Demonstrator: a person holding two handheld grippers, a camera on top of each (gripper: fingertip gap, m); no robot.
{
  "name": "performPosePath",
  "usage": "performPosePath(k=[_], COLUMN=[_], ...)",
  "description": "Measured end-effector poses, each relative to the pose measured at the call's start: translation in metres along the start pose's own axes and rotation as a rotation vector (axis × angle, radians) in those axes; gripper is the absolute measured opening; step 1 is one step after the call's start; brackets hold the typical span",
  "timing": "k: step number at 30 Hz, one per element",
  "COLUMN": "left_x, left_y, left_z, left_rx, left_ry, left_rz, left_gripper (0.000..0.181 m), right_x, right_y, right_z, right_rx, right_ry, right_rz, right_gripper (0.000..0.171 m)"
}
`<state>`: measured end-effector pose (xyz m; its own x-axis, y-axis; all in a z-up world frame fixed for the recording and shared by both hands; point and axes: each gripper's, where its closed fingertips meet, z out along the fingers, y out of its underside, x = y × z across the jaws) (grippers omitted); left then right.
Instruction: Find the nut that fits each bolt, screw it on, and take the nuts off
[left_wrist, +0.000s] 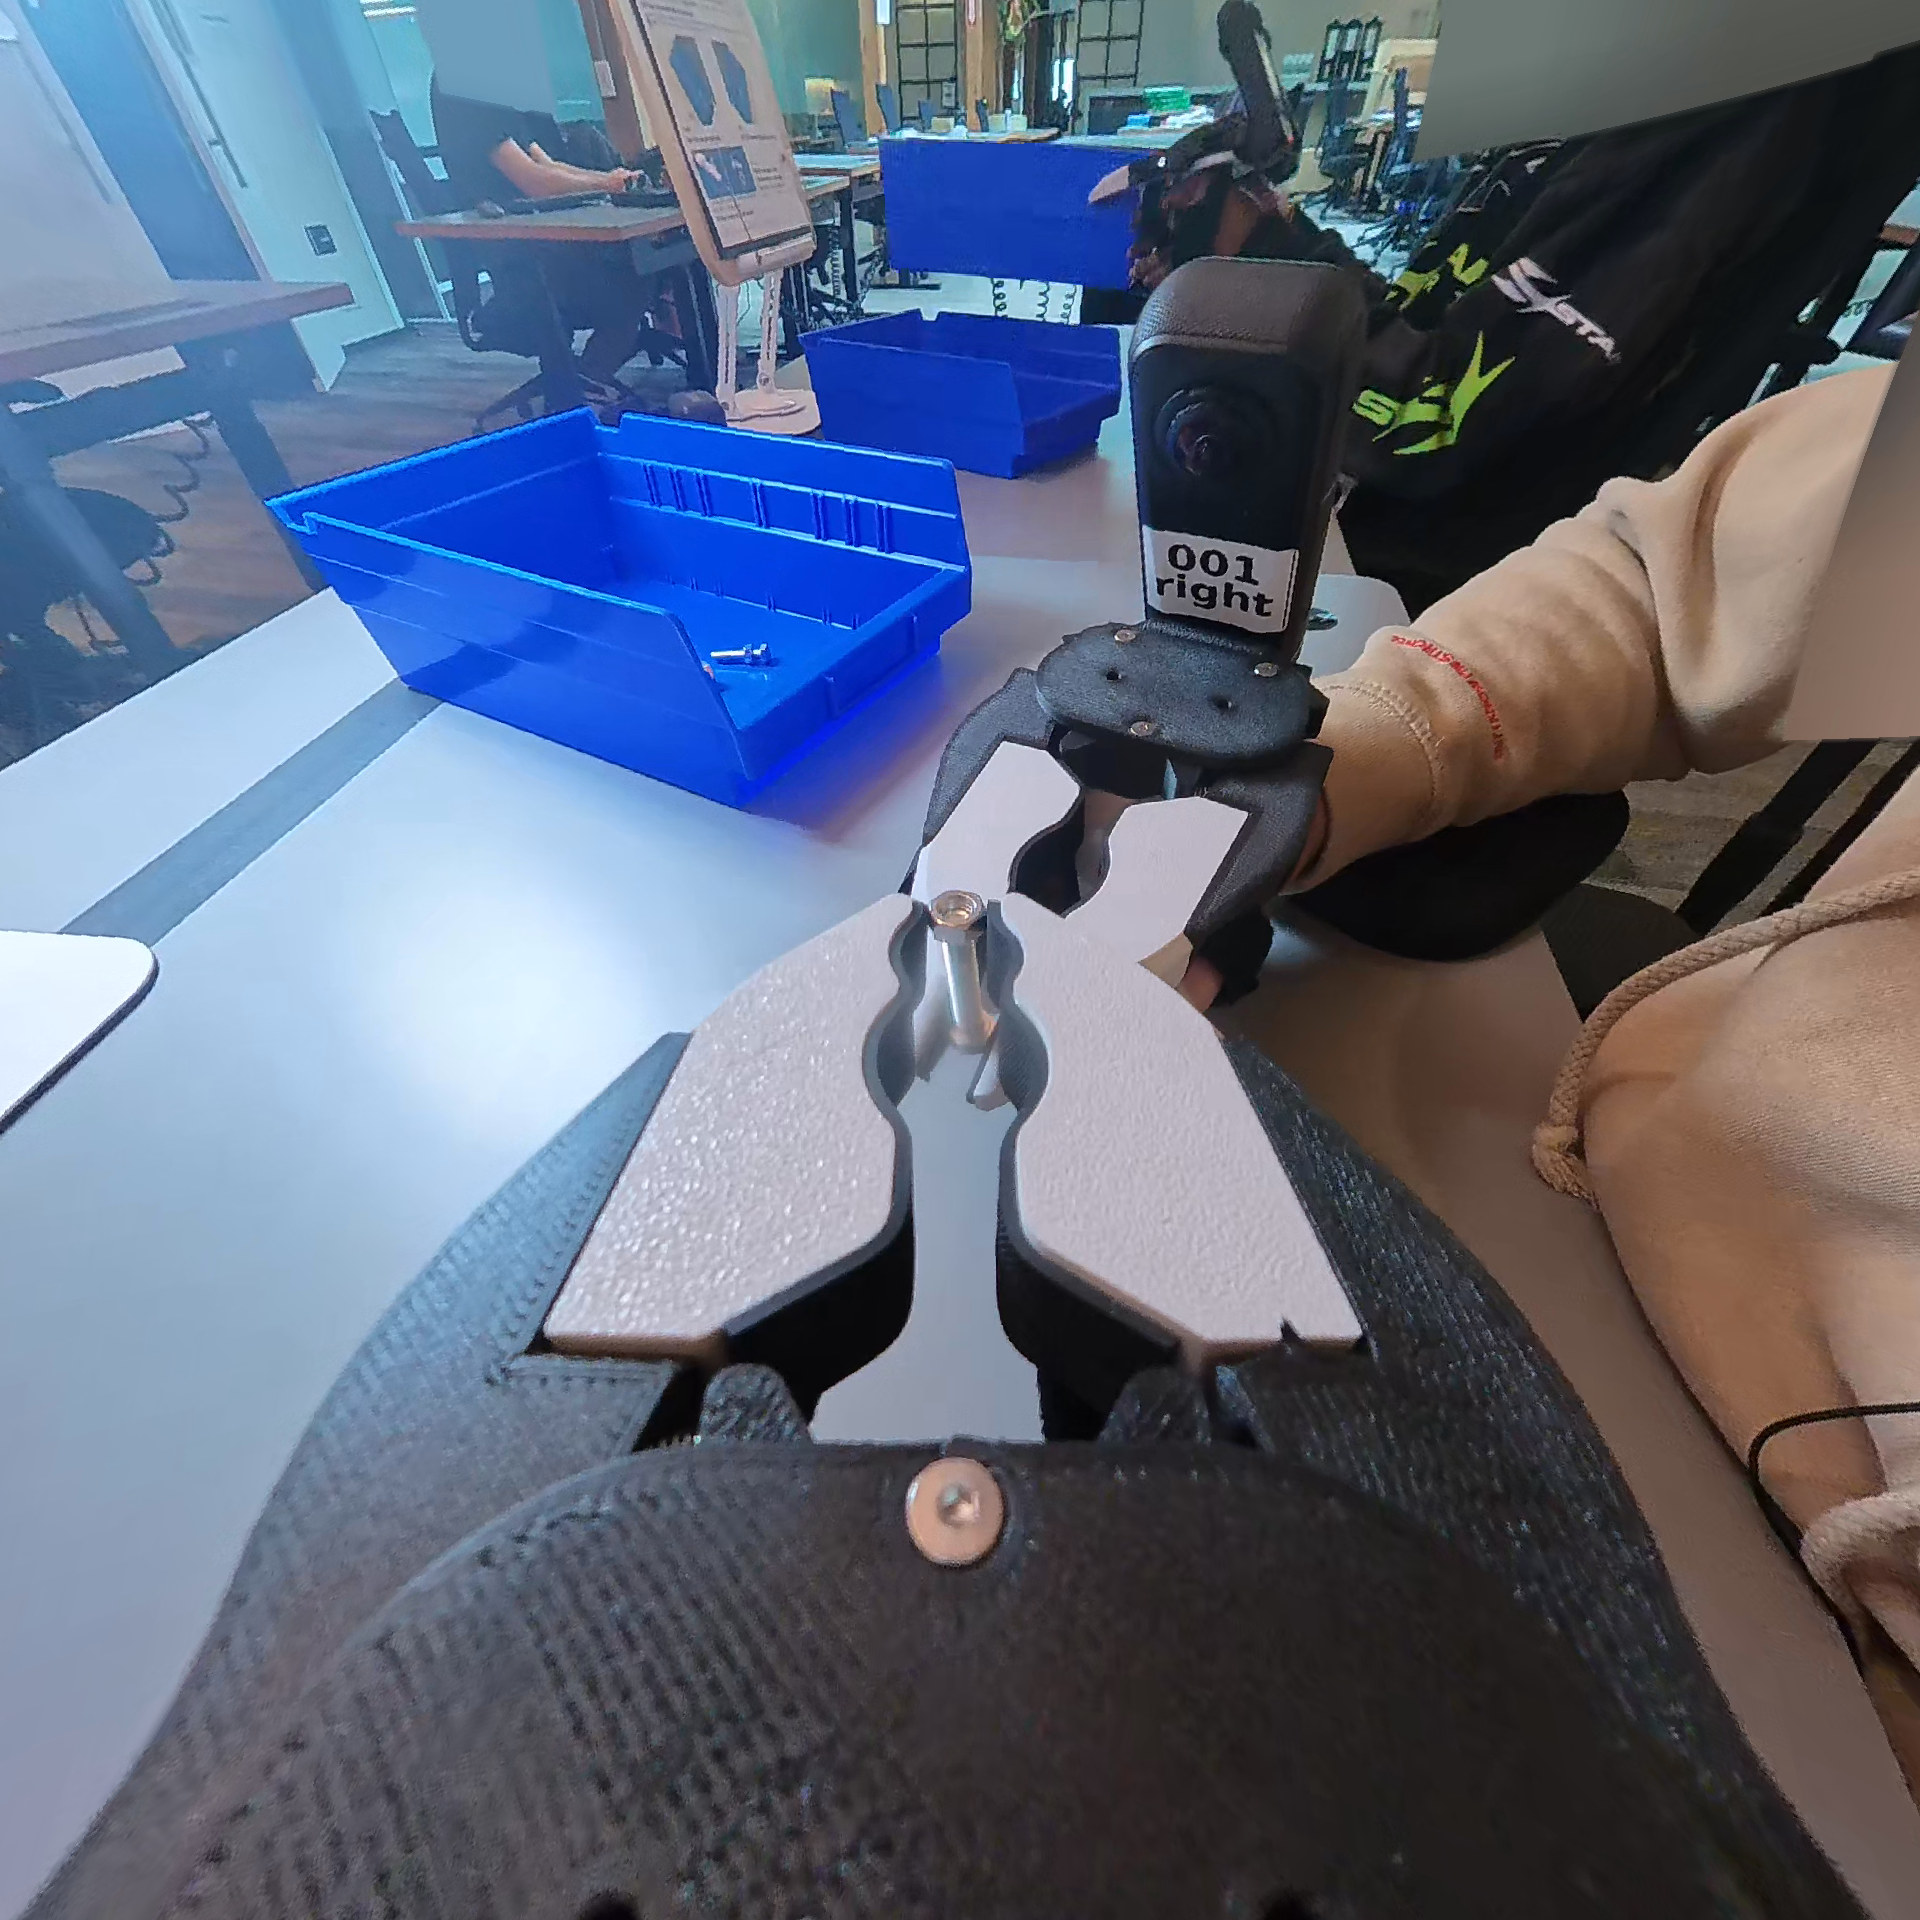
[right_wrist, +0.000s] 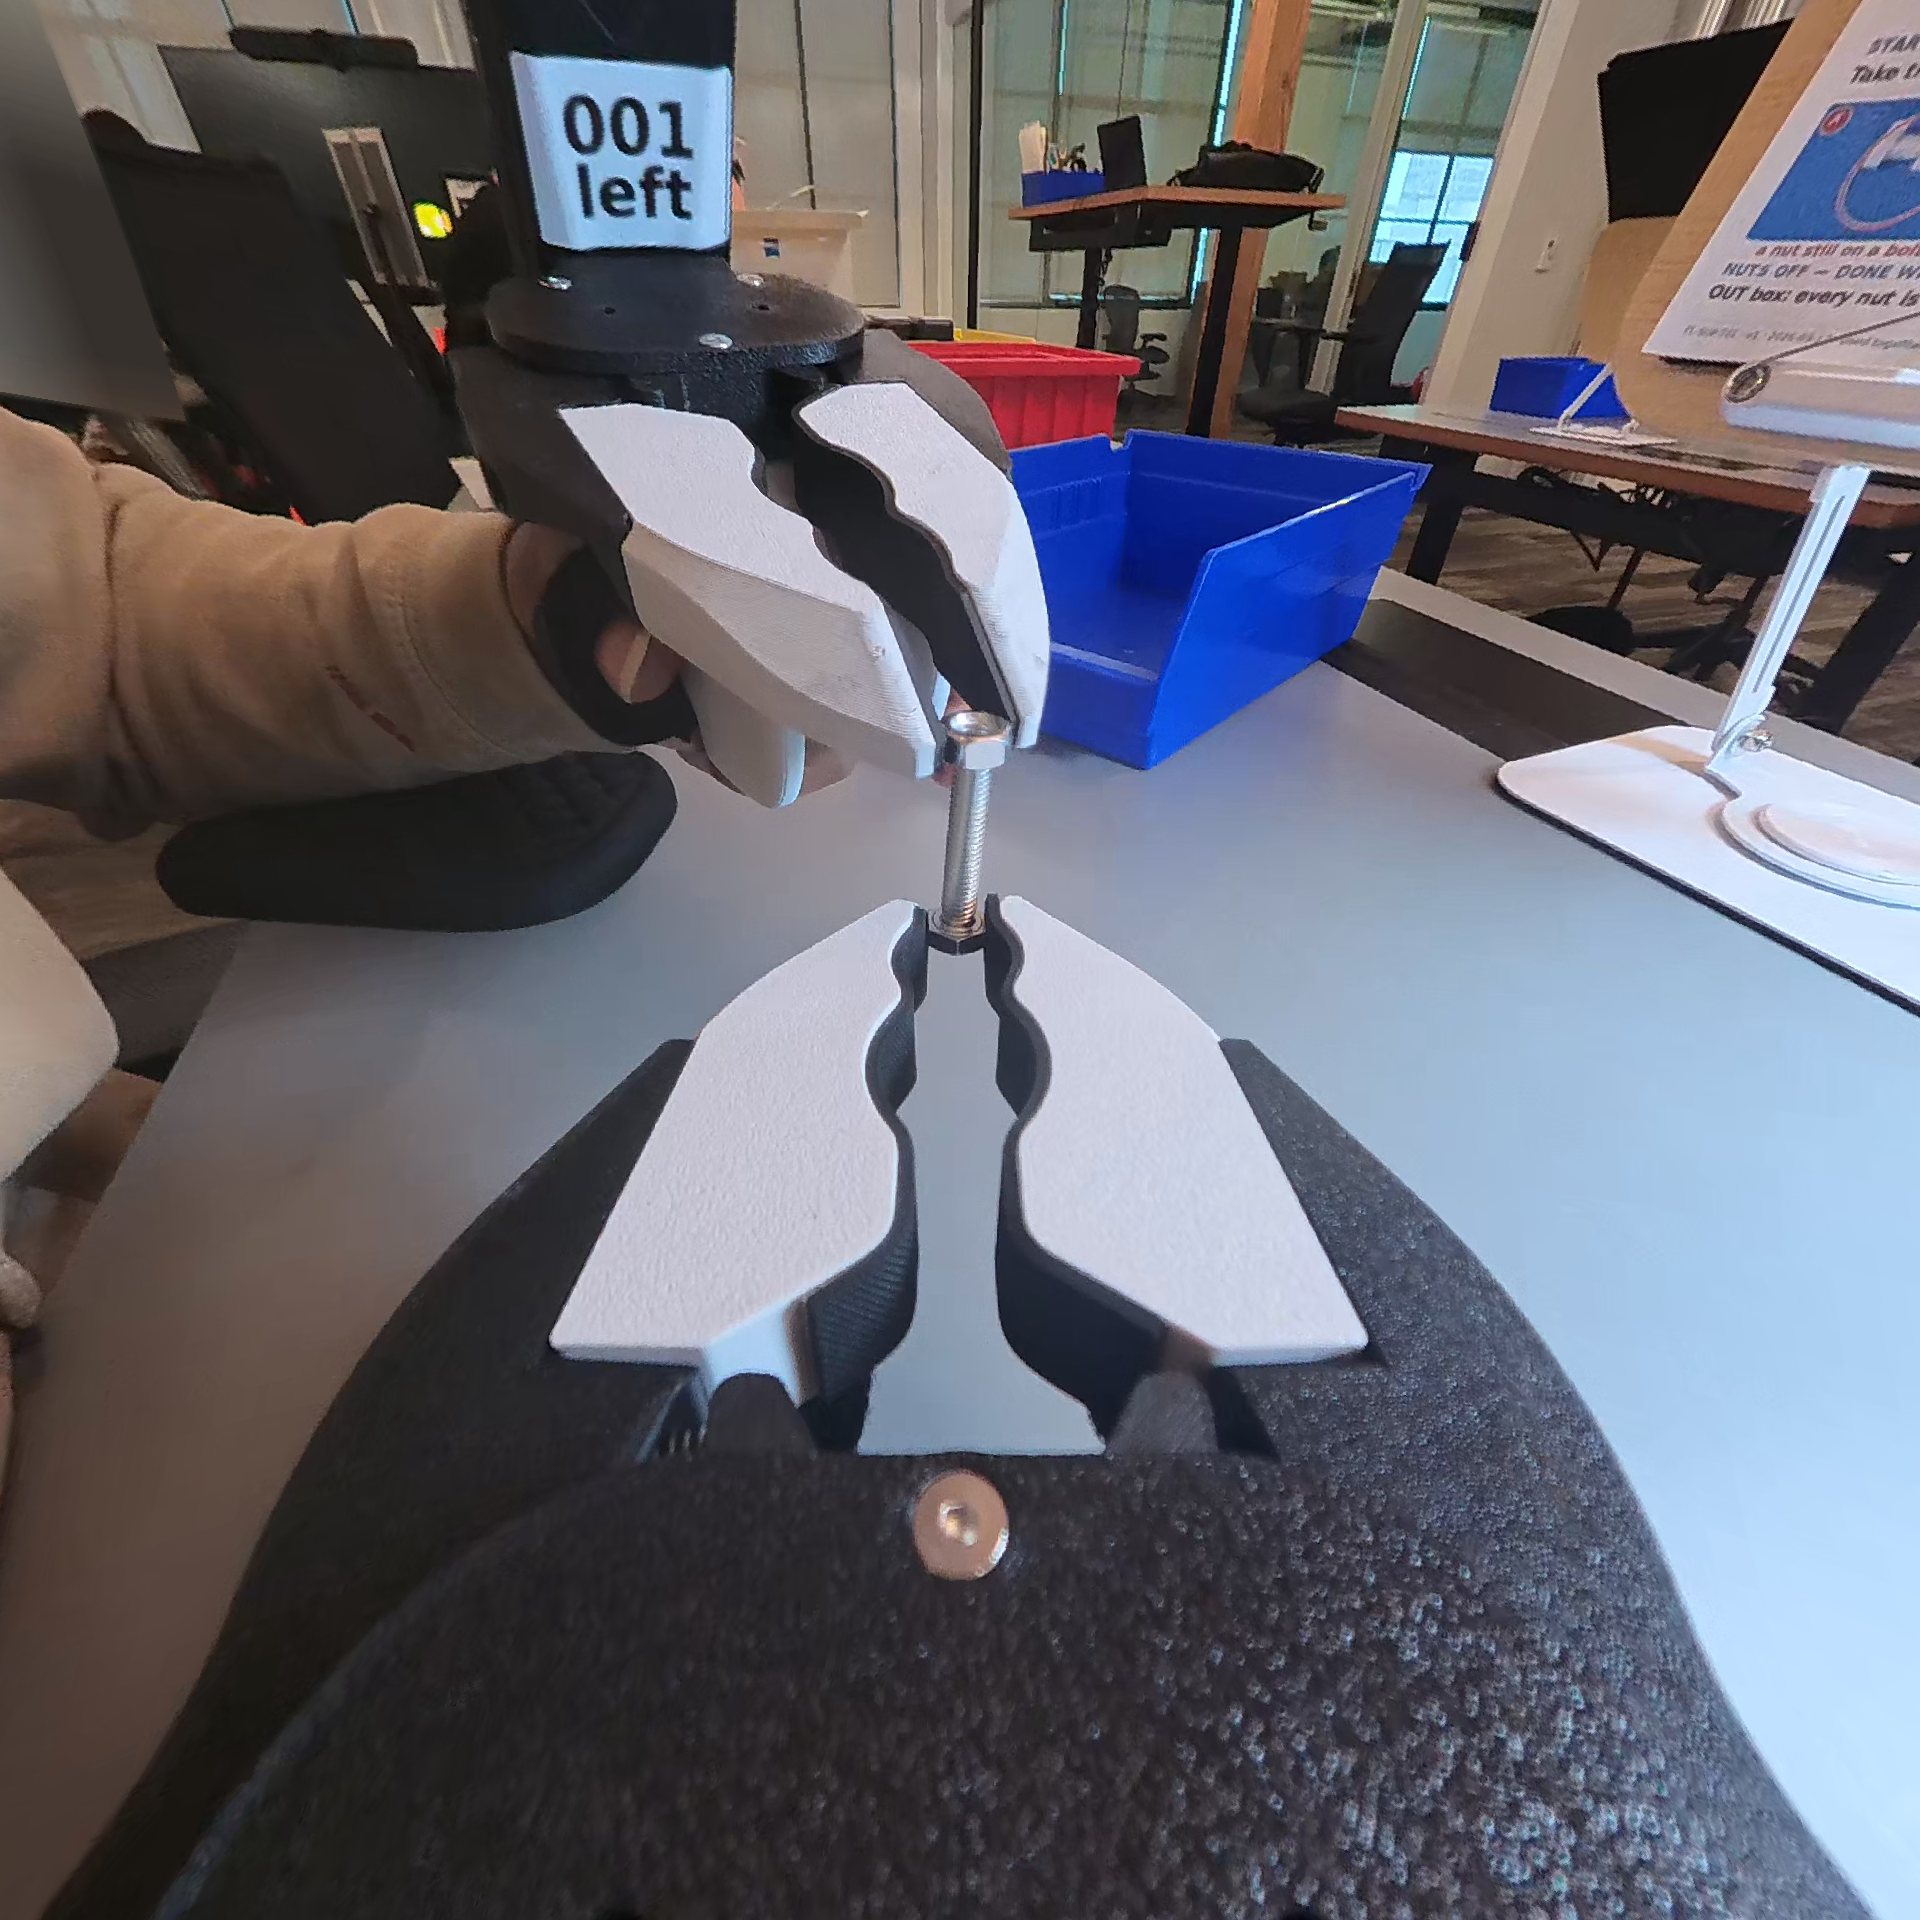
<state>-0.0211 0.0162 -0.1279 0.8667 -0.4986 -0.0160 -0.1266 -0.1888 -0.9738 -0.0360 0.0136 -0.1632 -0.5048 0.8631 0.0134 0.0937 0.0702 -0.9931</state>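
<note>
- My left gripper (right_wrist: 971, 732) pinches the bolt (right_wrist: 966, 821) by its head.
- My right gripper (right_wrist: 958, 914) clamps the nut (right_wrist: 957, 921) at its threaded end.

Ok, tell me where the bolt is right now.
The bolt hangs above the grey table, head clamped in the left gripper. Its threaded end sits in a nut pinched by the right gripper.

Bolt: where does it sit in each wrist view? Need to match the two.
Left wrist view: bolt at centre, gripped by the left tongs, seen end-on.
Right wrist view: centre, upright, head in the left tongs, lower end with the nut in the right tongs.
Shared landmark: blue bin on the table.
</note>
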Motion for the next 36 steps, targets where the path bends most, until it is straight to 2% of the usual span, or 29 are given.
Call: performPosePath(k=[25, 36], left_x=[0.007, 0.037], left_y=[-0.003, 0.009], left_z=[-0.003, -0.016], left_rx=[0.013, -0.088], left_ry=[0.047, 0.294], left_rz=[0.019, 0.129], left_gripper=[0.011, 0.01], right_x=[-0.011, -0.049], right_y=[-0.002, 0.006], right_z=[0.003, 0.0], right_rx=[0.027, 0.004], right_ry=[-0.032, -0.279], right_rz=[-0.032, -0.039], right_gripper=[0.01, 0.01])
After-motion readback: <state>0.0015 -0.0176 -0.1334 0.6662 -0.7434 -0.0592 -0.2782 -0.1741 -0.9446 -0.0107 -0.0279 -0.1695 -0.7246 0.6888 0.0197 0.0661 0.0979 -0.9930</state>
